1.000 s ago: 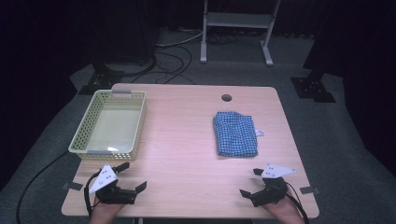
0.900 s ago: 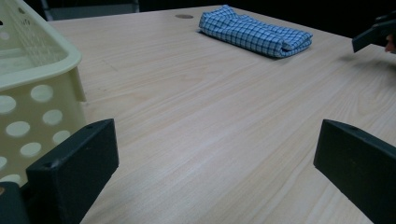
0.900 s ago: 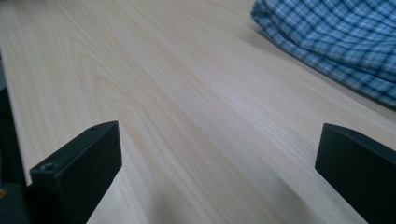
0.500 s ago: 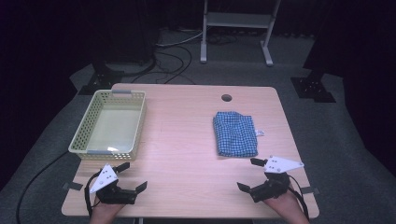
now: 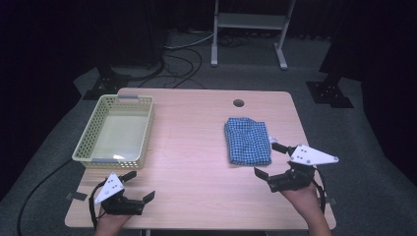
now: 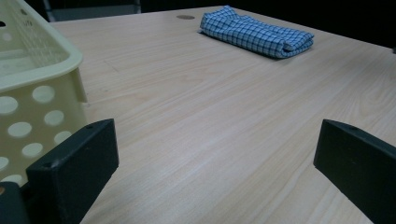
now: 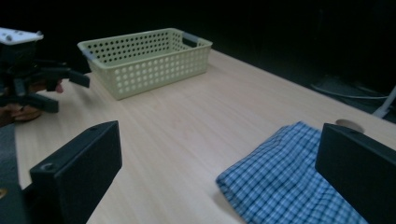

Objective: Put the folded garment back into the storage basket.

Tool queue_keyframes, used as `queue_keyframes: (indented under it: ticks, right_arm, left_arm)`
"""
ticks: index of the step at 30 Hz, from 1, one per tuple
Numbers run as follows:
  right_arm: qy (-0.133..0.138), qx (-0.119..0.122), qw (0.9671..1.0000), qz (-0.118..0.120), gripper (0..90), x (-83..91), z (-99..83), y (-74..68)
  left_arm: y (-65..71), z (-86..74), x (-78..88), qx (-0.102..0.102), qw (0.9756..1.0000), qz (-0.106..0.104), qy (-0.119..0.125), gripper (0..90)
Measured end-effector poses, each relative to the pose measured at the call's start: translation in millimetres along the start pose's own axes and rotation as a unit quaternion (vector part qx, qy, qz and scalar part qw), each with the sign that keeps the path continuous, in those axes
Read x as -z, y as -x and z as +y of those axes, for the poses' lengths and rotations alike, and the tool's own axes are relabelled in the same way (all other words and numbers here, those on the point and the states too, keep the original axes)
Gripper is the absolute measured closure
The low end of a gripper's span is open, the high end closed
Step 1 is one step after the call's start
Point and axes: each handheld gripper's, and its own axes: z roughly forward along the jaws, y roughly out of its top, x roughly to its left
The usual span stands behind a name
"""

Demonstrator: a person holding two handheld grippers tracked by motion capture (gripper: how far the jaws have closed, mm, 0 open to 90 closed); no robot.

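Observation:
A folded blue checked cloth lies on the right half of the wooden table. A pale yellow perforated basket stands empty at the left. My right gripper hovers at the cloth's near right corner, jaws wide apart, nothing between them. My left gripper sits low near the front edge, just in front of the basket, also open and holding nothing.
A round cable hole is in the table near its far edge. Behind the table stand a metal frame and black floor bases, with cables on the grey floor.
My right gripper has lifted and moved forward from the front edge up to the cloth's near right corner. The left gripper has stayed put.

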Motion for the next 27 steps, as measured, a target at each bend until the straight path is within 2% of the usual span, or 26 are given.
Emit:
queue_keyframes:
  ticks: [6,8,11,16,20,25,27]
  right_arm:
    - [0.022,-0.013,0.9988,-0.042,0.4,0.4,13.0,17.0]
    - [0.019,-0.022,0.9977,-0.062,0.4,-2.9,14.8,24.7]
    - [0.011,-0.036,0.9964,-0.076,0.4,-11.4,14.4,37.6]
    - [-0.01,-0.061,0.993,-0.101,0.4,-30.5,9.5,58.2]
    - [-0.034,-0.079,0.9907,-0.105,0.4,-48.6,5.1,73.5]
    - [-0.066,-0.097,0.9859,-0.119,0.4,-69.4,-4.4,89.3]
    - [-0.083,-0.094,0.9831,-0.134,0.4,-77.5,-9.2,93.1]
  left_arm:
    - [-0.2,0.0,0.1,0.002,1.0,0.003,0.001,0.0]
    - [-0.3,0.0,0.0,0.003,1.0,0.002,0.001,0.0]
    - [-0.4,-0.1,0.4,0.003,1.0,0.002,0.002,0.0]
    - [0.4,0.0,-0.2,0.001,1.0,0.003,0.0,0.0]
    - [0.0,0.1,-0.1,0.001,1.0,0.003,-0.001,0.0]
    - [-0.1,0.0,-0.2,0.001,1.0,0.002,0.0,0.0]
    - [0.0,0.0,-0.2,0.002,1.0,0.003,0.0,0.0]
